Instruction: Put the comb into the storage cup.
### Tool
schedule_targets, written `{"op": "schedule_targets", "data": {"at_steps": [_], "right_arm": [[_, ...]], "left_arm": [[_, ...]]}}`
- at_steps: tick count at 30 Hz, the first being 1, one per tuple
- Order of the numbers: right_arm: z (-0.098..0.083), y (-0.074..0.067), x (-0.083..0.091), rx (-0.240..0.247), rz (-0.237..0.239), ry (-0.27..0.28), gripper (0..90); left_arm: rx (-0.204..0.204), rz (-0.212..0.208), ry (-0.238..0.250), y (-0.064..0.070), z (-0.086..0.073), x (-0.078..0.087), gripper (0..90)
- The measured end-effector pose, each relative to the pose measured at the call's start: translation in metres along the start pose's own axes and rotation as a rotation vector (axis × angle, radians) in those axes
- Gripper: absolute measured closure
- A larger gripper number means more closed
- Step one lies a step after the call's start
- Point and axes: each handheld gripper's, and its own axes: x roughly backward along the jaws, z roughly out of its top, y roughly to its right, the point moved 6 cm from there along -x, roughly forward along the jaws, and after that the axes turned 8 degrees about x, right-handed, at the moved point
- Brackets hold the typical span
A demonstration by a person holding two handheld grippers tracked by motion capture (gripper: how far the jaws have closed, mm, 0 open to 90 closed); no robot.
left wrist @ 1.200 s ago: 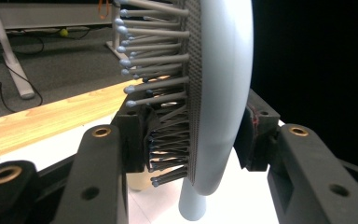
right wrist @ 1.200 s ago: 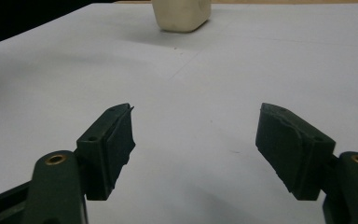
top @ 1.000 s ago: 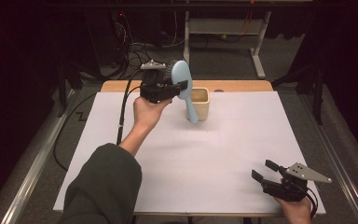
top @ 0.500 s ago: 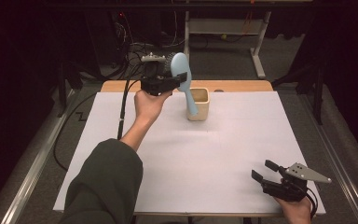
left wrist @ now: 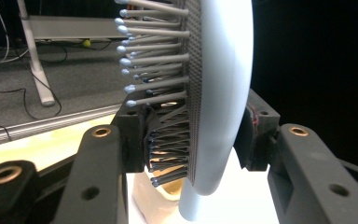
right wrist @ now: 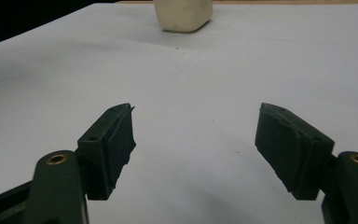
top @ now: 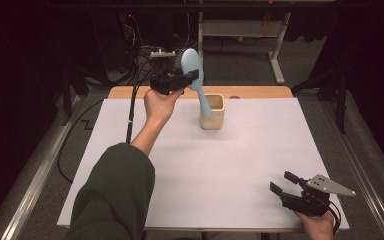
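High view: our left tongs (top: pixel 190 79) clamp the blue hairbrush (top: pixel 196 80) by its head, handle dipping into the cream cup (top: pixel 212 112) at the counter's (top: pixel 230 170) far edge, so it stands upright. Left gripper view: pads squeeze bristles and back. Right gripper view: right tongs (right wrist: pixel 196 140) gape empty, parked clear.

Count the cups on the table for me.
1: the cream cup stands at the far middle of the white table, with the blue hairbrush handle angled toward its opening. No other is visible.
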Motion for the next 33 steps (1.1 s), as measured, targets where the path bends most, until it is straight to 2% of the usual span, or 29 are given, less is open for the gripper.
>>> {"op": "schedule_targets", "data": {"at_steps": [10, 18, 26, 30, 33], "right_arm": [[0.0, 0.0, 0.0, -0.005, 0.002, 0.001, 28.8], [0.0, 0.0, 0.001, -0.004, 0.001, 0.008, 28.9], [0.001, 0.0, 0.001, -0.006, 0.001, 0.011, 29.0], [0.001, 0.001, 0.001, -0.004, 0.0, 0.014, 29.0], [0.001, 0.0, 0.001, -0.004, 0.0, 0.015, 29.0]], "left_arm": [[0.029, 0.01, 0.019, -0.006, 0.006, -0.009, 54.1], [0.037, 0.028, 0.036, -0.007, 0.009, -0.016, 54.1], [0.038, 0.046, 0.043, -0.011, 0.009, -0.023, 54.1], [0.009, 0.071, 0.051, -0.012, 0.008, -0.026, 54.1], [0.016, 0.072, 0.049, -0.012, 0.007, -0.029, 54.0]]}}
